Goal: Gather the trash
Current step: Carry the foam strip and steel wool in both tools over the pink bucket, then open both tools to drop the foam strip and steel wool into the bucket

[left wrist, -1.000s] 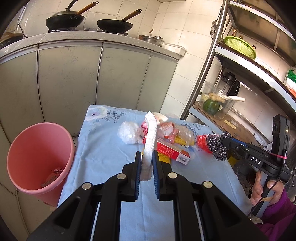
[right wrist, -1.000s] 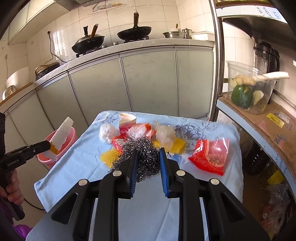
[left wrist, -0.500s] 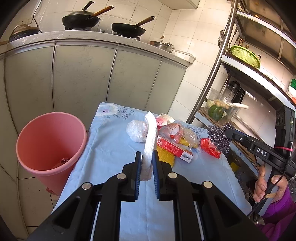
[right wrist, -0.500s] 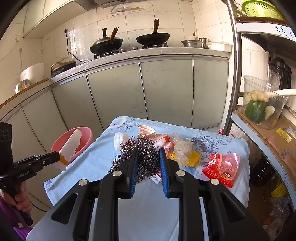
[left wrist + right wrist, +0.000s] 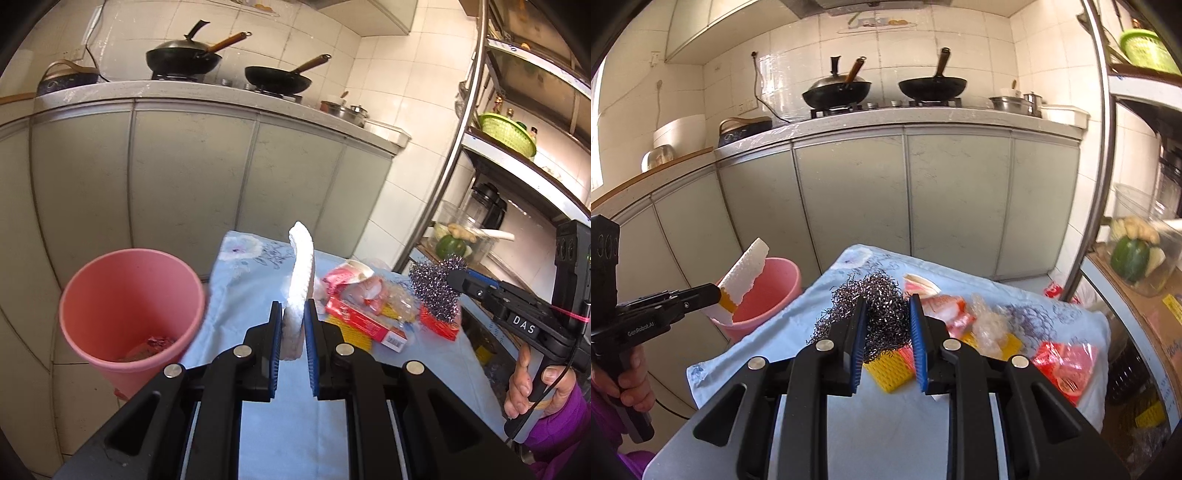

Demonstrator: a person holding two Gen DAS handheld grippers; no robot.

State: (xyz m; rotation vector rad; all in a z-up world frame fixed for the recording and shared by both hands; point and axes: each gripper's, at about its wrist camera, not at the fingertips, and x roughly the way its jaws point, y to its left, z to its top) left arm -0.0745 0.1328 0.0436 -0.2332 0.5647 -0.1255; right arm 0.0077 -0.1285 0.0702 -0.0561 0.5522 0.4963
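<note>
Two grippers are in our hands, and each is closed on a piece of trash. Nearest us in the left wrist view, our left gripper (image 5: 293, 317) has its blue pads pressed against the lower end of a white foam strip (image 5: 300, 273), which stands up between them and curves toward twelve o'clock. In the right wrist view, our right gripper (image 5: 887, 314) is clamped on a wad of steel wool (image 5: 875, 306), the tangle spilling out toward ten o'clock of the fingers.

Below both lies a table under a pale blue cloth (image 5: 798, 339). On it, past the right gripper, we see a yellow mesh pad (image 5: 888, 371) just beneath the wool, then pink and white wrappers (image 5: 942, 308) at one o'clock, a crumpled clear bag (image 5: 988, 325) beside them, and a red packet (image 5: 1067, 365) at three o'clock near the cloth's edge. From the left view a red carton with a barcode (image 5: 365, 325) lies at two o'clock.

Beside the table, at nine o'clock of the left gripper, stands a pink bin (image 5: 129, 314) with some scraps at its bottom. Farther off are grey cabinet doors (image 5: 953, 199), and on the counter two black woks (image 5: 882, 88) at twelve o'clock
</note>
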